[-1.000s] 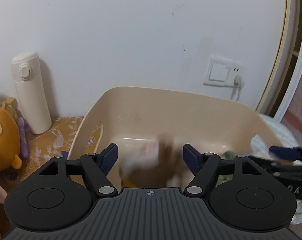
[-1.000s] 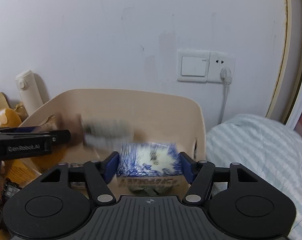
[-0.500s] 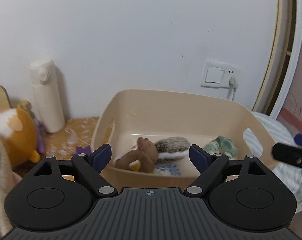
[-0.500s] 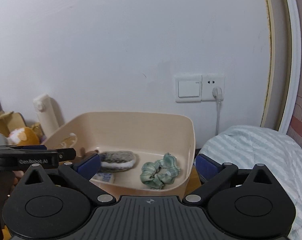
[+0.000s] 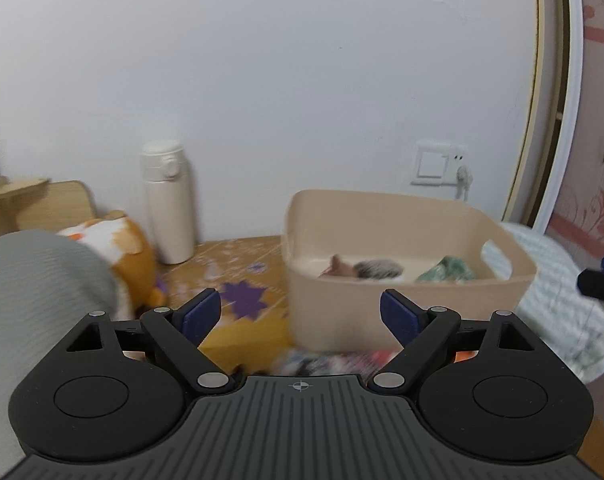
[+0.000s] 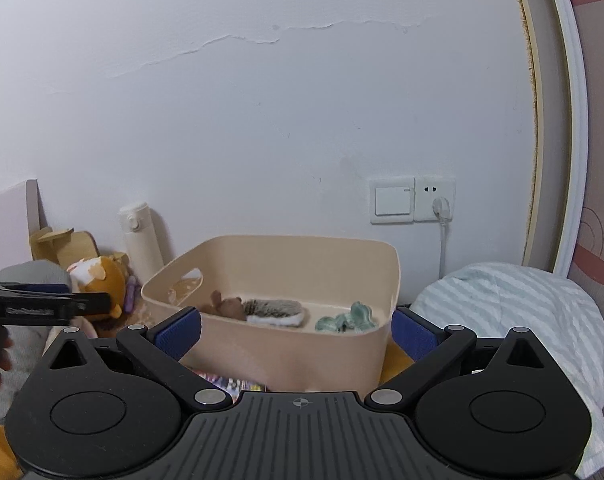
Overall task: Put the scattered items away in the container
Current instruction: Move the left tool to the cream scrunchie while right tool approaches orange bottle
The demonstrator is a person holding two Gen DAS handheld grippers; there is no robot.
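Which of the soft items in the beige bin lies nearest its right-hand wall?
The green fabric scrunchie; the grey furry hedgehog toy lies mid-bin and the brown plush toy left of it.

Matte black on both tools: the left gripper (image 5: 301, 309) shows two round black housings, angled link arms with silver screw heads, and blue ribbed fingertips (image 5: 201, 312). A grey ridged plate with a small crosshair mark sits at bottom centre. The right gripper (image 6: 296, 330) matches it. A grey ribbed sleeve (image 5: 30, 280) fills the left edge.
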